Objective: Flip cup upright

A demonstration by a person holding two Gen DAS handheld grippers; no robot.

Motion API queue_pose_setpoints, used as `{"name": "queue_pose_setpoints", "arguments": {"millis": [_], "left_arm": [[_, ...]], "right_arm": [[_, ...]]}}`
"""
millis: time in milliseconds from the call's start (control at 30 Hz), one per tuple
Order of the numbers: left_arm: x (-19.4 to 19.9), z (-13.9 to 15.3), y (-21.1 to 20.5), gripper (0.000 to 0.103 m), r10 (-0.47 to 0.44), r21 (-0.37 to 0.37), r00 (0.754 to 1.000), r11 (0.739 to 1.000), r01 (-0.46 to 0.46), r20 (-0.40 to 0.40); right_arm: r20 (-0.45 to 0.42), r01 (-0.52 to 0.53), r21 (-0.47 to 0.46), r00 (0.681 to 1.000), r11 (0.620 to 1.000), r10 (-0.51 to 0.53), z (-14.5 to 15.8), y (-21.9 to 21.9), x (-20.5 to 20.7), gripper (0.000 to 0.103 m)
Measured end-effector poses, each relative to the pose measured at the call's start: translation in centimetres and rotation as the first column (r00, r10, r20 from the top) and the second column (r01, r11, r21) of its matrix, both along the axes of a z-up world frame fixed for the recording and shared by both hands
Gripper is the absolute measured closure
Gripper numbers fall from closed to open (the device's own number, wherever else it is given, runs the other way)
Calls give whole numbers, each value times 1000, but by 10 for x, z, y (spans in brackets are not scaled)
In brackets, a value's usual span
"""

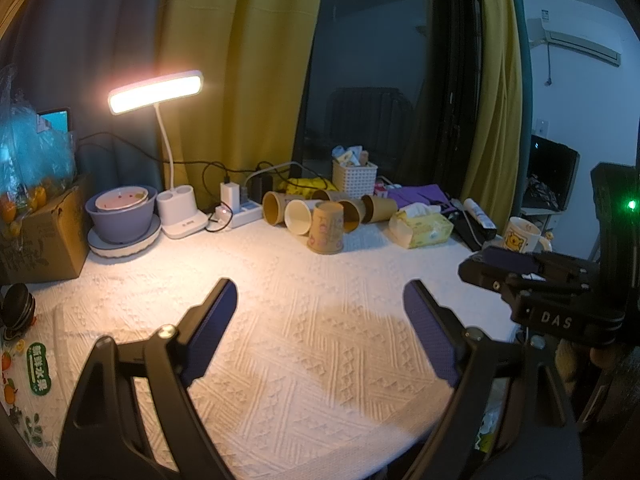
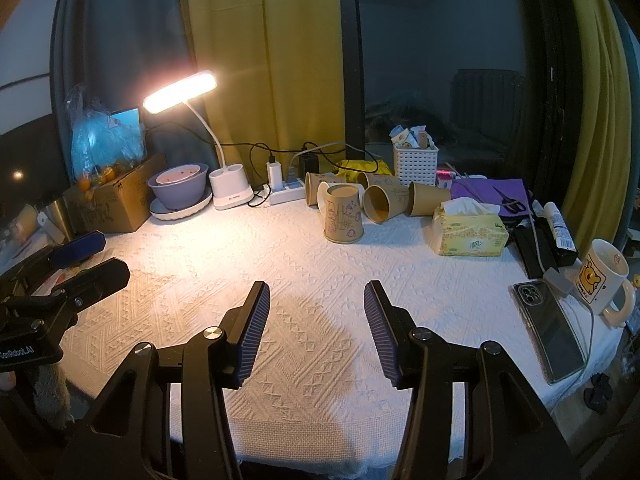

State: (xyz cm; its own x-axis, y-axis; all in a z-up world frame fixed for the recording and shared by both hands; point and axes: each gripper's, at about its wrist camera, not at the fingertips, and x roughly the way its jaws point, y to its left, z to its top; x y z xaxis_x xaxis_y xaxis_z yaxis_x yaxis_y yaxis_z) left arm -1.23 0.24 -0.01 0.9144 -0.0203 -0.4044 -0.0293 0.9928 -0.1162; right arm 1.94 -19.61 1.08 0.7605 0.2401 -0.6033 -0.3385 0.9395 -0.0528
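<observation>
Down low over the white textured surface [image 2: 304, 264], the right gripper [image 2: 316, 300] has its two fingers spread wide with nothing between them, and a shadow lies on the cloth under the gap. The left gripper [image 1: 320, 300] is likewise spread wide and holds nothing; it hangs above the near part of the same surface.

Each gripper shows at the edge of the other's view: the left one at the left border of the right wrist view, the right one at the right border of the left wrist view.

Taking the upside-down paper cup [image 2: 343, 216] as the landmark: it stands on its rim, base up, patterned with drawings, well beyond both grippers toward the back of the surface. Just behind it lie several more paper cups [image 2: 384, 202] on their sides, mouths facing various ways, one white-lined cup touching or nearly touching its back. To its right sits a yellow tissue box [image 2: 468, 232], and farther right a phone [image 2: 554, 334] lies flat near a cartoon mug [image 2: 602, 280]. Behind and to its right stands a white basket [image 2: 416, 164]. To its left are a power strip [image 2: 286, 192], a lit desk lamp [image 2: 180, 90], a purple bowl [image 2: 180, 192] and a cardboard box [image 2: 116, 200]. Yellow curtains [image 2: 264, 52] hang behind.
</observation>
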Motion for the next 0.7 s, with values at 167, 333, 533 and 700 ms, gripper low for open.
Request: {"name": "queue_pose_setpoints", "arguments": {"millis": [167, 333, 533, 700], "left_arm": [[0, 0, 0, 17, 0, 0, 1000, 1000, 0, 0], [-1, -1, -1, 17, -2, 0, 1000, 1000, 2, 0], [-2, -3, -3, 17, -6, 3, 1000, 1000, 6, 1], [-2, -2, -4, 17, -7, 4, 1000, 1000, 7, -1]], "right_arm": [[0, 0, 0, 1000, 1000, 0, 0, 0, 0, 51], [0, -1, 0, 1000, 1000, 1, 0, 0, 1, 51], [0, -2, 0, 1000, 1000, 2, 0, 0, 1, 51], [0, -2, 1, 1000, 1000, 2, 0, 0, 2, 51]]}}
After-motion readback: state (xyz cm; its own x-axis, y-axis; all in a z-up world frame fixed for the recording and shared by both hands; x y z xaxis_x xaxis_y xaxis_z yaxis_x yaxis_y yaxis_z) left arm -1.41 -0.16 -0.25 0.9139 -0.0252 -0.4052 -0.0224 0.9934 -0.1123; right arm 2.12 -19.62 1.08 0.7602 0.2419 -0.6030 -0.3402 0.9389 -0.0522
